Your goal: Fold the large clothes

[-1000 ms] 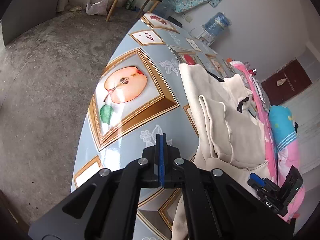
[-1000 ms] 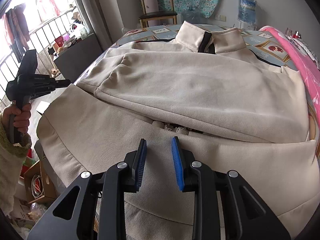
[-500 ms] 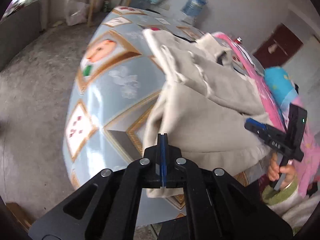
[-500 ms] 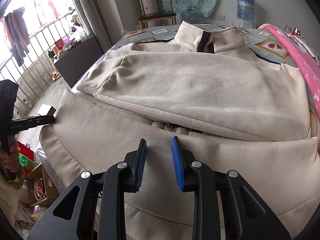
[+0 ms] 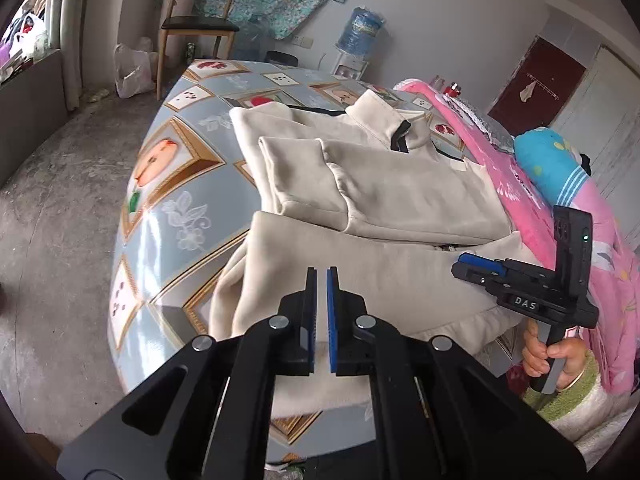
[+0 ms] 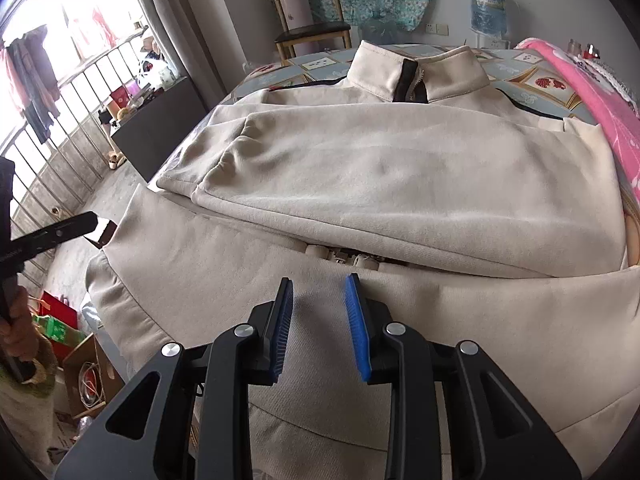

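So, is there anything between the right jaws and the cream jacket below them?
Nothing visible. The right gripper hangs over the bare lower part of the cream jacket, its jaws apart and empty. The folded sleeve lies farther up.

Black tongs (image 5: 321, 276) with blue pads, silver screws; green-cuffed fuzzy sleeve (image 5: 568, 396).

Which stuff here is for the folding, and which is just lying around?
For folding: jacket, left gripper, right gripper, table.

Lying around: chair, water bottle, pink blanket, plastic bag.
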Tool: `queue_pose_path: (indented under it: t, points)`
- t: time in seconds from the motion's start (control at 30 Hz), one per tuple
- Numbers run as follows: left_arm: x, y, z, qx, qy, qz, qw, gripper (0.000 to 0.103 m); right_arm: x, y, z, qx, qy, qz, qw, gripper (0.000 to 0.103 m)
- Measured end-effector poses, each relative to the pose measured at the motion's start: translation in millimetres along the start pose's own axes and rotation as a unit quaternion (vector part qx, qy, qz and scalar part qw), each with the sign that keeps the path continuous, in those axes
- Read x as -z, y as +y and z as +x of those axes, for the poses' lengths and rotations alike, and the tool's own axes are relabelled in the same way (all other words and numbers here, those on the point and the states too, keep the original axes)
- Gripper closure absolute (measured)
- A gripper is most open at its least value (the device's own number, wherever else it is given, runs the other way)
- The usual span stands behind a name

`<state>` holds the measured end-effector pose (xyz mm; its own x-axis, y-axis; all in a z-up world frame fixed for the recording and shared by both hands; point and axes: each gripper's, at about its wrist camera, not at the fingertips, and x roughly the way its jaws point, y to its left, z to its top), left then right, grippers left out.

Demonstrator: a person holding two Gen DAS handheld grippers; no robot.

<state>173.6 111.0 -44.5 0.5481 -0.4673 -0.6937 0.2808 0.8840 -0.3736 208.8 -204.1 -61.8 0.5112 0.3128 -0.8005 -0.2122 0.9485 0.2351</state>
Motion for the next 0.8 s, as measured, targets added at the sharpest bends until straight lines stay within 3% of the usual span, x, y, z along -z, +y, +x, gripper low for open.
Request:
queue_pose_path:
  t: [0.1,0.17,0.23,0.3,0.43,0.53,0.6,0.7,0.8]
  points:
    - [3,15,36,-0.065,0.025,-0.004,0.9976,0.100,1,-17,-5,-0.012,-0.002,0.032,0.999,0.076]
    - [4,32,31,-0.030,0.015,-0.052,0.9981,0.101,4,-35,-16,-0.016,-0.007,0.064,0.998,0.076]
    - [3,37,24,-0.026,0.014,-0.072,0.9970,0.101,10,-56,-39,-0.033,-0.024,0.098,0.994,0.076]
    - [4,30,16,-0.038,0.006,-0.055,0.9977,0.099,16,-71,-63,-0.004,-0.044,0.106,0.993,0.075]
    - [10,7,10,-0.021,0.004,-0.025,0.9995,0.095,28,-102,-95,0.108,-0.066,0.104,0.987,0.075]
    - [18,-4,25,-0.053,0.023,0.007,0.9983,0.095,38,-129,-94,0.148,-0.052,0.120,0.980,0.075]
    - [20,-7,30,-0.070,0.017,0.023,0.9971,0.095,49,-150,-84,0.189,-0.024,0.126,0.974,0.077]
    - [20,-9,31,-0.077,0.019,0.034,0.9963,0.095,57,-167,-100,0.156,-0.041,0.159,0.974,0.083]
    - [20,-9,31,-0.081,0.020,0.041,0.9957,0.095,51,-172,-110,0.207,-0.055,0.149,0.965,0.079]
